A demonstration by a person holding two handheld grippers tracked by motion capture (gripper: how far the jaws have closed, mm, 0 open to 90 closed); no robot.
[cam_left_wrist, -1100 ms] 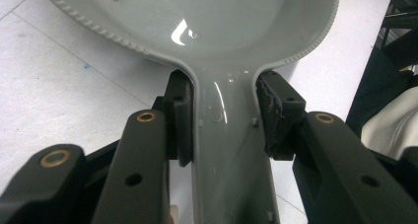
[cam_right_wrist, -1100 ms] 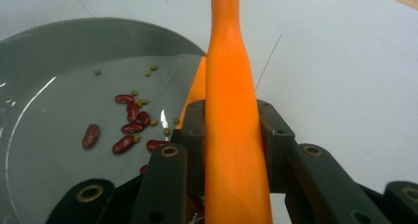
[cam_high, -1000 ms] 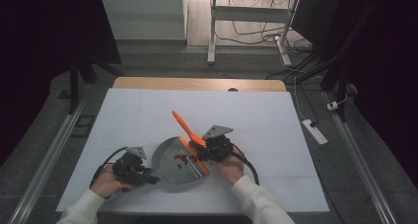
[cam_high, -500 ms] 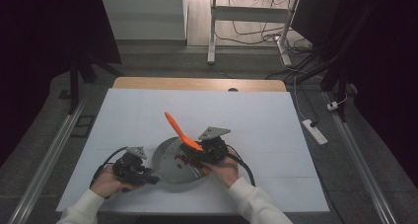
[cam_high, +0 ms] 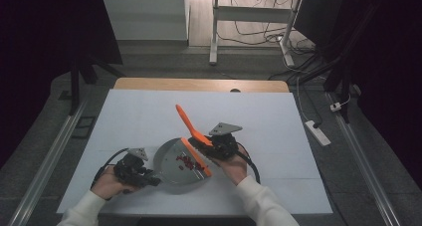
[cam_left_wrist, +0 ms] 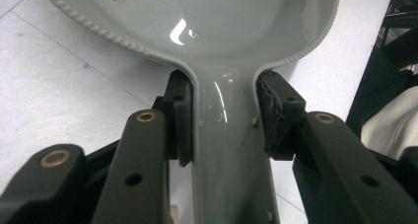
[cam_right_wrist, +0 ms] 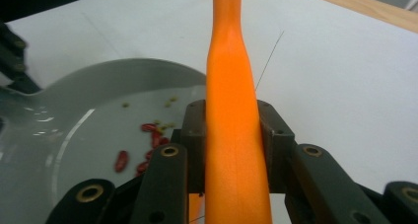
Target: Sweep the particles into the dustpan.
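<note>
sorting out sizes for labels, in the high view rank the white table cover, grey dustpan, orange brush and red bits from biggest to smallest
1. white table cover
2. grey dustpan
3. orange brush, though it sits partly hidden behind the right gripper, so its rank against the dustpan is unsure
4. red bits

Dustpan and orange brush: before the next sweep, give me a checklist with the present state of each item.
1. Left gripper fingers clamped on the grey dustpan handle: ok.
2. Right gripper shut on the orange brush handle: ok.
3. Brush edge at the dustpan's open mouth: ok.
4. Red bits inside the pan: ok.
5. Dustpan lip flat on the white table: cannot tell.
6. Loose bits left on the table beside the pan: cannot tell, too small to see.
</note>
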